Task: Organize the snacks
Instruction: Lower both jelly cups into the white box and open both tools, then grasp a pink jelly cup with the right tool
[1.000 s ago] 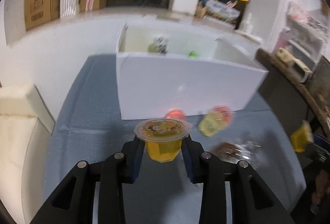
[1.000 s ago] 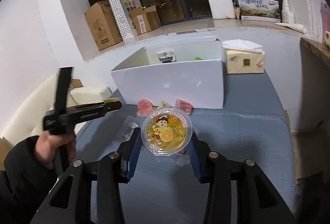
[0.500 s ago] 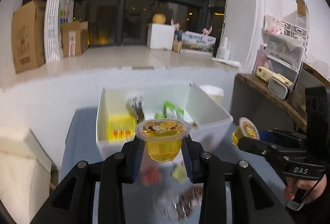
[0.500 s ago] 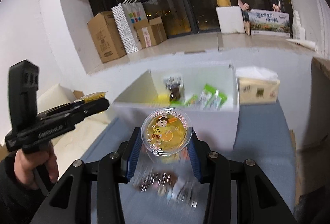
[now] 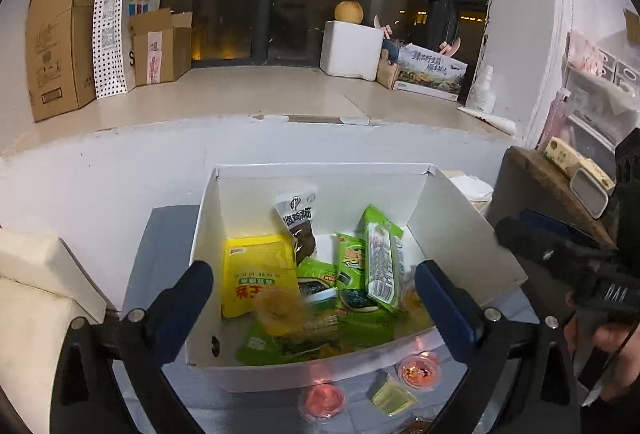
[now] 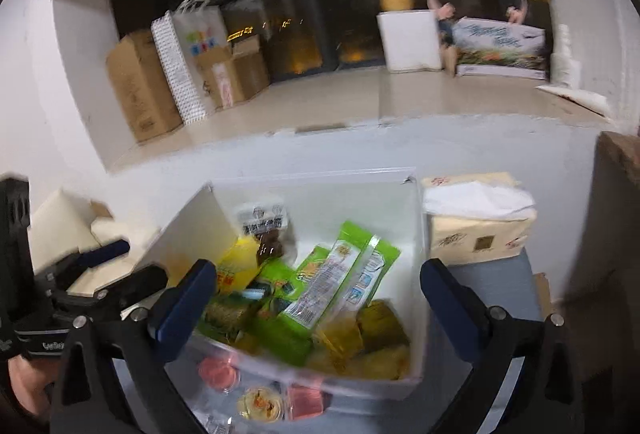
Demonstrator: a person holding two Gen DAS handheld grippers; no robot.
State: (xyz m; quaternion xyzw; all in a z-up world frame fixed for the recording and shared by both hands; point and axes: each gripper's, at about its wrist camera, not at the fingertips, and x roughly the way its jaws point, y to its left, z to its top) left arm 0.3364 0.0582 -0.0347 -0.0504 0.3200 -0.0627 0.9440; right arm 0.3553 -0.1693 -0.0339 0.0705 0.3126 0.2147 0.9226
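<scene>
My left gripper (image 5: 312, 290) hangs over the white box (image 5: 304, 370), its jaws opening wide. A blurred yellow jelly cup (image 5: 280, 310) is loose below them, among the packets in the box, touching neither pad. My right gripper (image 6: 318, 294) is also over the box (image 6: 416, 234), jaws opening with nothing held; a yellow blur (image 6: 344, 334) lies in the box beneath it. A yellow packet (image 5: 258, 274) and green packets (image 5: 376, 262) fill the box. Each wrist view shows the other gripper beside the box: the right gripper (image 5: 520, 230) and the left gripper (image 6: 128, 266).
Small jelly cups lie on the blue-grey tabletop in front of the box: a pink one (image 5: 322, 400), a red one (image 5: 418, 374), a pale green one (image 5: 394, 398). A tissue pack (image 6: 476, 230) stands right of the box. A window ledge with cardboard boxes (image 5: 60, 42) is behind.
Both grippers moved from the table to above the box, then opened. The yellow jelly cup each one held has left its pads and dropped into the box.
</scene>
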